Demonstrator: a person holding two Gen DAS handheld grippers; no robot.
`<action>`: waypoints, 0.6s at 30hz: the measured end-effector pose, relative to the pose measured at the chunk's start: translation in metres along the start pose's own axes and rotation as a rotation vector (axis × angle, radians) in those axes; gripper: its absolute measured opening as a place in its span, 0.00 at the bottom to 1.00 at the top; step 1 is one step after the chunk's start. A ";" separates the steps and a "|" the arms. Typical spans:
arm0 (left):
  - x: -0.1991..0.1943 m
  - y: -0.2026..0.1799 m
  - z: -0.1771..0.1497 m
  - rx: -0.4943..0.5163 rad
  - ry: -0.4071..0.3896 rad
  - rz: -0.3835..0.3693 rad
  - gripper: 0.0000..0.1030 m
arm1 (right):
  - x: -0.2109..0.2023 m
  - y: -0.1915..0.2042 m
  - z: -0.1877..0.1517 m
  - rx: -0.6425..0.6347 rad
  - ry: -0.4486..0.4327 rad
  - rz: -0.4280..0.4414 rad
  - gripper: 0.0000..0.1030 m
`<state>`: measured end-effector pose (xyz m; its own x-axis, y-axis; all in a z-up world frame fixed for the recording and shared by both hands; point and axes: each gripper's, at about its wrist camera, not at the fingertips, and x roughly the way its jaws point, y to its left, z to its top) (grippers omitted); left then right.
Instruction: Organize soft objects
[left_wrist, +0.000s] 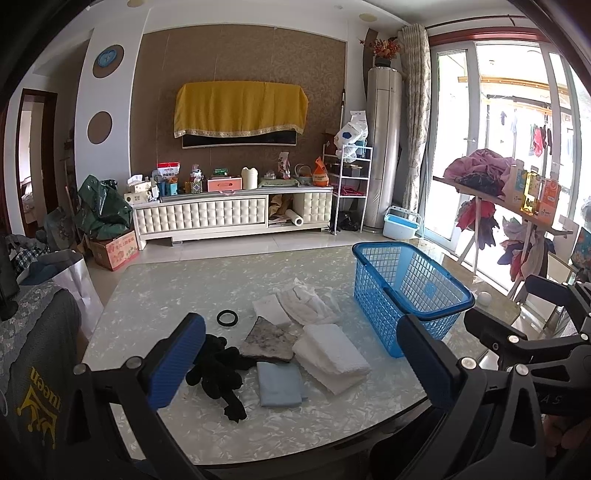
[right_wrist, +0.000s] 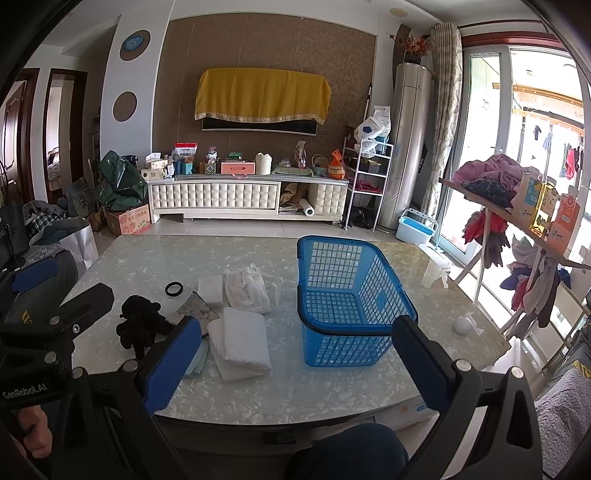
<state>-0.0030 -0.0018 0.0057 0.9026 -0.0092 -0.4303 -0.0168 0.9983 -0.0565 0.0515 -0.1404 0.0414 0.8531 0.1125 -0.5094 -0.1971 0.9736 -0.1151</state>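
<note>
Left wrist view first: left gripper (left_wrist: 299, 365) hangs over the near edge of the marbled table (left_wrist: 166, 295), jaws spread wide with nothing between them. Beyond its blue fingers (left_wrist: 173, 365) lie the soft things, bunched together left of the blue basket (left_wrist: 410, 291): a black glove-like bundle (left_wrist: 218, 373), a light blue folded cloth (left_wrist: 279, 384), a folded white towel (left_wrist: 332, 358), a grey mottled cloth (left_wrist: 266, 341), a white sponge block (left_wrist: 269, 312) and a crumpled white cloth (left_wrist: 306, 304). A black ring (left_wrist: 226, 318) sits just behind the bundle. The right gripper's dark frame enters at the right edge.

Right wrist view: right gripper (right_wrist: 295, 365) is also held above the near table edge, jaws wide apart and empty, with the basket (right_wrist: 347, 332) straight ahead and nothing visible inside it. The towel (right_wrist: 242, 343) lies just left of the basket, not touching it; the black bundle (right_wrist: 142, 325) is farther left. A small white ball (right_wrist: 463, 326), perhaps plastic, rests on the table to the basket's right.
</note>
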 end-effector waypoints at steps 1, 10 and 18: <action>0.000 0.000 0.000 0.001 0.000 0.000 1.00 | 0.000 0.000 0.000 0.000 0.001 0.000 1.00; -0.001 -0.001 -0.001 0.004 -0.009 -0.006 1.00 | 0.000 0.000 -0.001 0.003 0.002 0.001 1.00; -0.002 -0.002 -0.001 0.001 -0.007 -0.007 1.00 | 0.000 0.000 -0.001 0.003 0.003 0.001 1.00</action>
<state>-0.0050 -0.0037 0.0053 0.9059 -0.0159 -0.4232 -0.0099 0.9982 -0.0587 0.0509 -0.1402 0.0411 0.8517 0.1131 -0.5117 -0.1966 0.9741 -0.1119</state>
